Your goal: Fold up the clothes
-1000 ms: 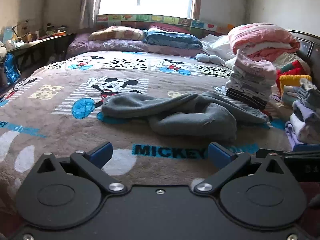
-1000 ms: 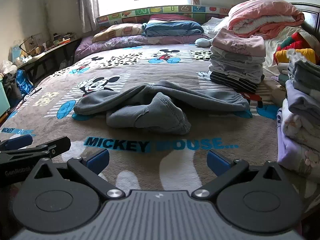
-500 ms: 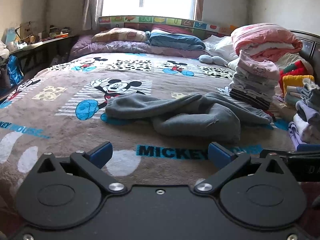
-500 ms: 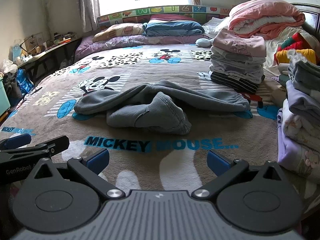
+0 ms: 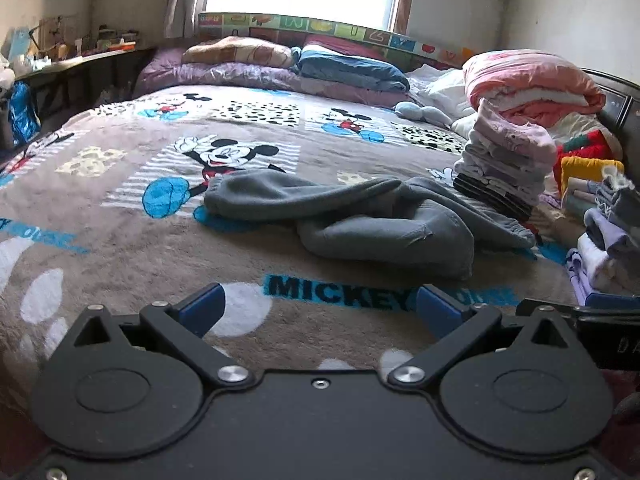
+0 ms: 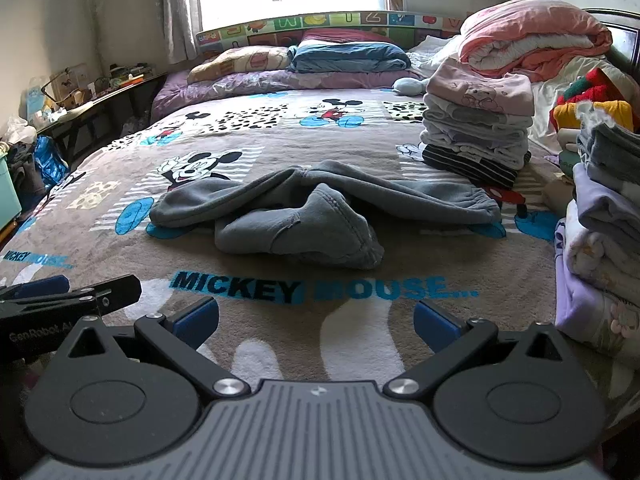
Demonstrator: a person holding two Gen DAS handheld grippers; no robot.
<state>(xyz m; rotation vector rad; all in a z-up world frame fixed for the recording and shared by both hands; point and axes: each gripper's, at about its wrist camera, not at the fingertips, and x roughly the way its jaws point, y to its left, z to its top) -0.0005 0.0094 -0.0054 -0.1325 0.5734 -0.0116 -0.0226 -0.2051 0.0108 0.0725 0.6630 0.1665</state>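
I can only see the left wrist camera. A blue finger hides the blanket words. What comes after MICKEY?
Observer: In the right wrist view the blanket reads MICKEY MOUSE, then dots.
Operator: Does the top shirt on the tall stack have a picture?
Observer: Yes, the pink top shirt shows a small cartoon drawing.
Operator: What's beside the bed on the left?
Observer: A teal bin at the picture's edge.

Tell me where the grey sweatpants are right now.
In both views the grey sweatpants lie crumpled mid-bed on the blanket, just beyond the MICKEY lettering, left of the folded stack.
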